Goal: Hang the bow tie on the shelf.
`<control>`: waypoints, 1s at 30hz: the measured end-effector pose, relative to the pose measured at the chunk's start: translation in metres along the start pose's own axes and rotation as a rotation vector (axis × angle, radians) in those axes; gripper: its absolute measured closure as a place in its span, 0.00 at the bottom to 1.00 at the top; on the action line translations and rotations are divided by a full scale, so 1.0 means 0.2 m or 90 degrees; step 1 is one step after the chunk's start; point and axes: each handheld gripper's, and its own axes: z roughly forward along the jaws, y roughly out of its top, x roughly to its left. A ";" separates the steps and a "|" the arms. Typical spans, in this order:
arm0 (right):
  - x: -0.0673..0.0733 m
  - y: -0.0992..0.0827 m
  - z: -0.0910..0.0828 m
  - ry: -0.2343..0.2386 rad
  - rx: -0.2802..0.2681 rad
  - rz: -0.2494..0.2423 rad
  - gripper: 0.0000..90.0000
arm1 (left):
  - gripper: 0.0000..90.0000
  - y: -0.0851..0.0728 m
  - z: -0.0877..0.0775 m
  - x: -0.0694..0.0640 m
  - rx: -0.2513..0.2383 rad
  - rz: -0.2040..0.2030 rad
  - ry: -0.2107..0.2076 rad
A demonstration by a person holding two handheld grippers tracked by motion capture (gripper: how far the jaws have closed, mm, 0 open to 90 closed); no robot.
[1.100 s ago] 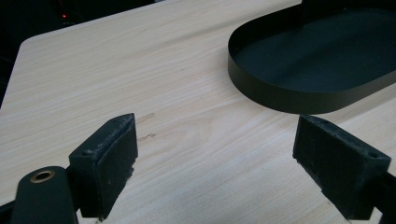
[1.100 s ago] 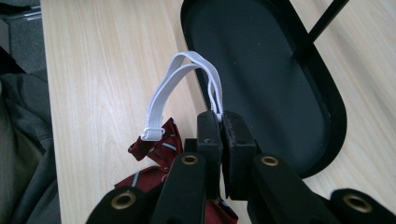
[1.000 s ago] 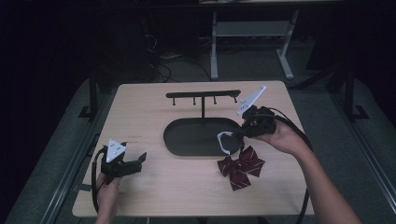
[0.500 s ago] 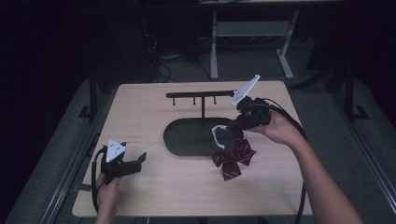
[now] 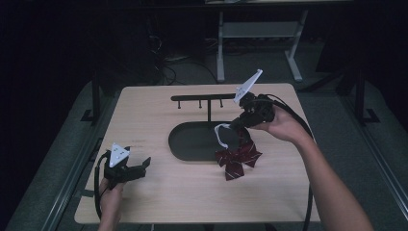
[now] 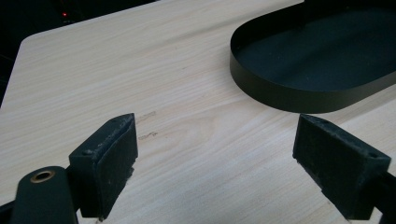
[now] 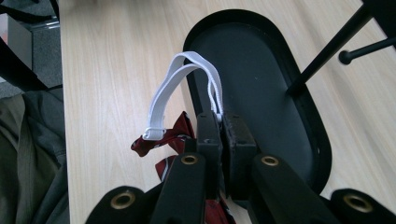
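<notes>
A dark red plaid bow tie (image 5: 238,160) hangs by its white elastic strap (image 5: 221,135) from my right gripper (image 5: 239,124), which is shut on the strap. It is at the right front rim of the black oval tray (image 5: 183,144). In the right gripper view the jaws (image 7: 221,125) pinch the strap (image 7: 167,93), which loops up over the bow (image 7: 161,140). I cannot tell whether the bow's lower tip touches the table. My left gripper (image 5: 140,166) rests low at the table's front left, open with nothing between its pads (image 6: 109,158).
A black post with a pegged crossbar (image 5: 199,98) rises from the tray's far side, seen close as the post (image 7: 327,51). The tray rim (image 6: 280,95) lies ahead and right of my left gripper. The wooden table (image 5: 159,202) ends near both forearms.
My right gripper has risen and shifted a little left toward the tray, carrying the bow tie with it. The left gripper has stayed put.
</notes>
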 end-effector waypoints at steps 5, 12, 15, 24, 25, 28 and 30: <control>-0.02 0.04 -0.01 -0.005 -0.002 0.005 0.96 | 0.15 0.00 0.00 0.00 -0.002 -0.006 0.001; -0.04 0.07 -0.01 -0.012 0.003 0.002 0.96 | 0.15 0.00 0.00 0.01 -0.003 -0.007 0.001; -0.06 0.09 -0.02 -0.014 0.001 0.000 0.96 | 0.15 0.00 0.00 0.01 -0.004 -0.011 0.002; -0.09 0.12 -0.02 -0.017 0.009 0.009 0.96 | 0.15 0.00 0.00 0.01 -0.002 -0.010 0.002; -0.09 0.12 -0.02 -0.018 0.010 0.009 0.96 | 0.15 0.00 0.00 0.01 -0.003 -0.009 0.002; -0.09 0.13 -0.03 -0.020 0.010 0.006 0.96 | 0.15 0.00 0.00 0.00 -0.002 -0.008 0.001; -0.09 0.13 -0.03 -0.021 0.008 0.008 0.96 | 0.15 0.00 0.01 0.00 -0.001 -0.007 -0.002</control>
